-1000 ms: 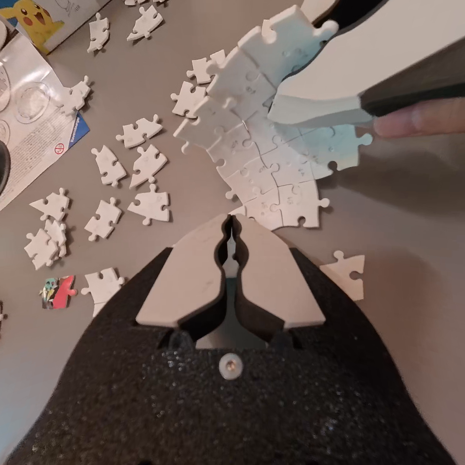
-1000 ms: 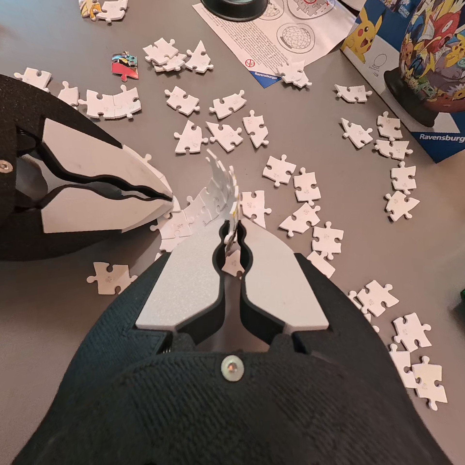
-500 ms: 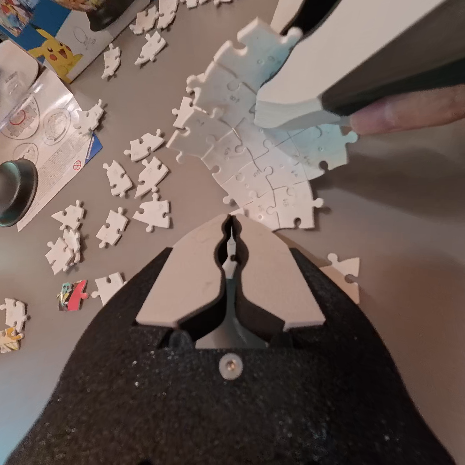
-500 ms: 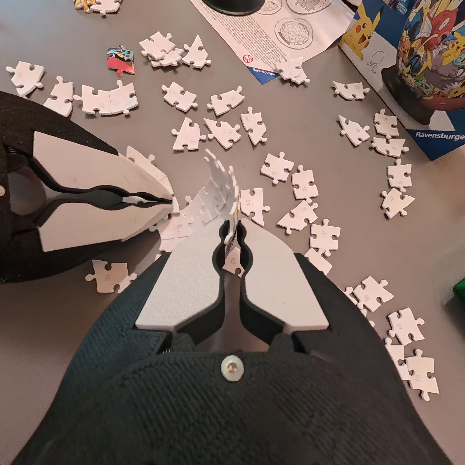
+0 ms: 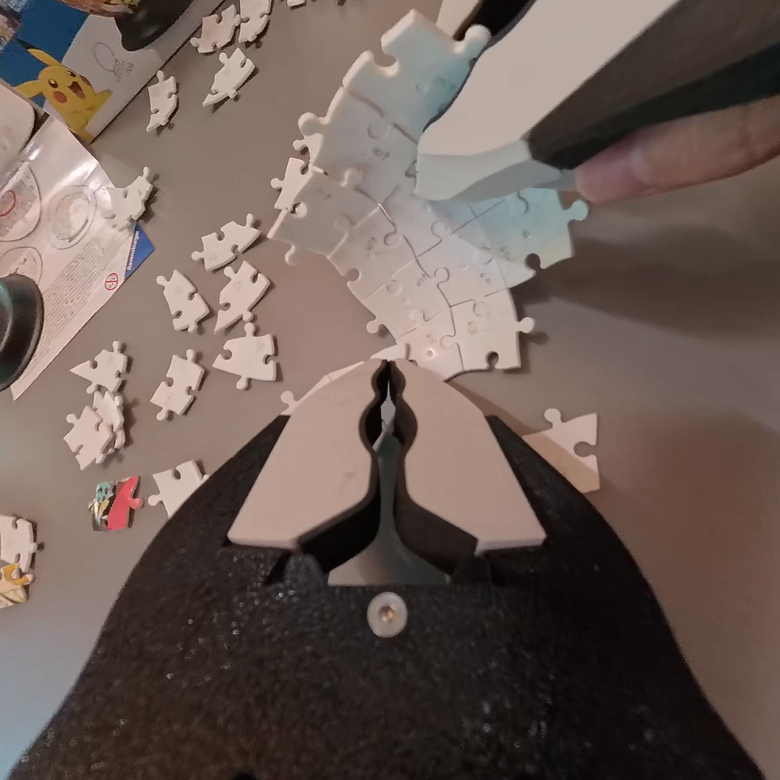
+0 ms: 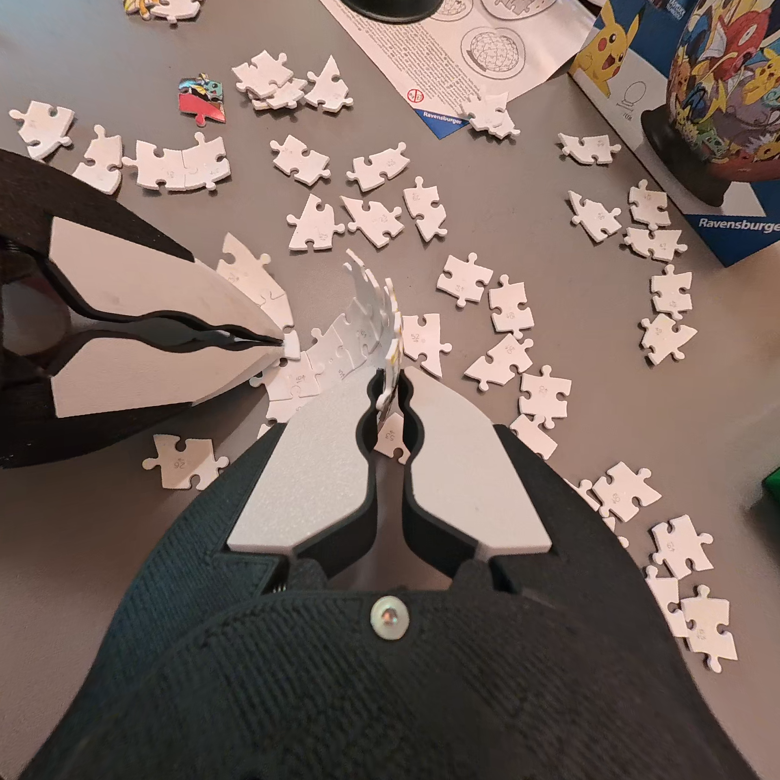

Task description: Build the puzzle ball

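A curved section of joined white puzzle pieces (image 5: 422, 261) rests partly raised off the grey table; it also shows in the right wrist view (image 6: 358, 333). My left gripper (image 5: 388, 369) is shut on the section's near lower edge, and a thin white sliver shows between its fingers. In the right wrist view the left gripper (image 6: 282, 342) pinches a tab at the section's left end. My right gripper (image 6: 389, 373) is shut on the section's raised edge. In the left wrist view the right gripper (image 5: 460, 177) comes in from the upper right with a person's finger (image 5: 675, 160) behind it.
Several loose white pieces (image 6: 506, 308) lie all around, mostly face down. One colourful piece (image 6: 201, 99) lies face up. The puzzle box (image 6: 675, 105), an instruction sheet (image 6: 443, 55) and a black stand (image 5: 17, 325) are at the far side. A green object (image 6: 772, 494) is at the right edge. The colourful piece (image 6: 201, 99) is about 15 cm from my left fingertips. It is also in sight in the left wrist view (image 5: 114, 502).
The left wrist view has swung, so the box and the black stand now show at its left. Both grippers stay shut on the section, which has shifted slightly with them.
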{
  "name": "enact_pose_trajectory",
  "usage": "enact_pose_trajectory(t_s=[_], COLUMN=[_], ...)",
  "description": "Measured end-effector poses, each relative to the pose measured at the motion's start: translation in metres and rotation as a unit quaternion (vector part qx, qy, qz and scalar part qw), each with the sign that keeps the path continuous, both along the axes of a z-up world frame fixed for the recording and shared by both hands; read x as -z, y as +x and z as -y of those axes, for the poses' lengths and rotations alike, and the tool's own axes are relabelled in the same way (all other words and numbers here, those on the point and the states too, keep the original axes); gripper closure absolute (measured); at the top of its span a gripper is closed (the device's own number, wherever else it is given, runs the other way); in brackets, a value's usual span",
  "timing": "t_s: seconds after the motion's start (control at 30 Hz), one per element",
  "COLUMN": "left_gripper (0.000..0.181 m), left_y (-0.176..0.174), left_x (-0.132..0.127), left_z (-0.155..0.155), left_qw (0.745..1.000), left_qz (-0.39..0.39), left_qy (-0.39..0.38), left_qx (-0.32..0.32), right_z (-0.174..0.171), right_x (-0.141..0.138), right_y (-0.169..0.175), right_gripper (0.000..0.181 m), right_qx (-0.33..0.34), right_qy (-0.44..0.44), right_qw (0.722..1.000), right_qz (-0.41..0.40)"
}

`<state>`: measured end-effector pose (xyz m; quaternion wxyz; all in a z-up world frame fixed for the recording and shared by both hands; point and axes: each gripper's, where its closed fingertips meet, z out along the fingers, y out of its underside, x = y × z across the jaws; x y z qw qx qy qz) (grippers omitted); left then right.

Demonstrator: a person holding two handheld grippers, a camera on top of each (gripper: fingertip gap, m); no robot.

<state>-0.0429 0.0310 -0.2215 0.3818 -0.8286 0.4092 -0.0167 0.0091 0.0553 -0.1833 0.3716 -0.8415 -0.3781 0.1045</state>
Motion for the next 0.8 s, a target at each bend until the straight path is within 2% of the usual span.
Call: enact_pose_trajectory(t_s=[0.47, 0.8], left_gripper=[0.181, 0.181], left_y=[0.0, 0.007], left_x=[0.002, 0.0], left_z=[-0.001, 0.0], left_qw=[0.995, 0.996], left_qz=[0.017, 0.022], left_qy=[-0.021, -0.025], left_qx=[-0.1, -0.083], right_z=[0.0, -0.001], right_x=[-0.001, 0.0], right_y=[-0.001, 0.0], right_gripper=[0.175, 0.175], right_qx=[0.007, 0.006], right_qy=[0.001, 0.0], right_qw=[1.0, 1.0], right_qz=[-0.002, -0.001])
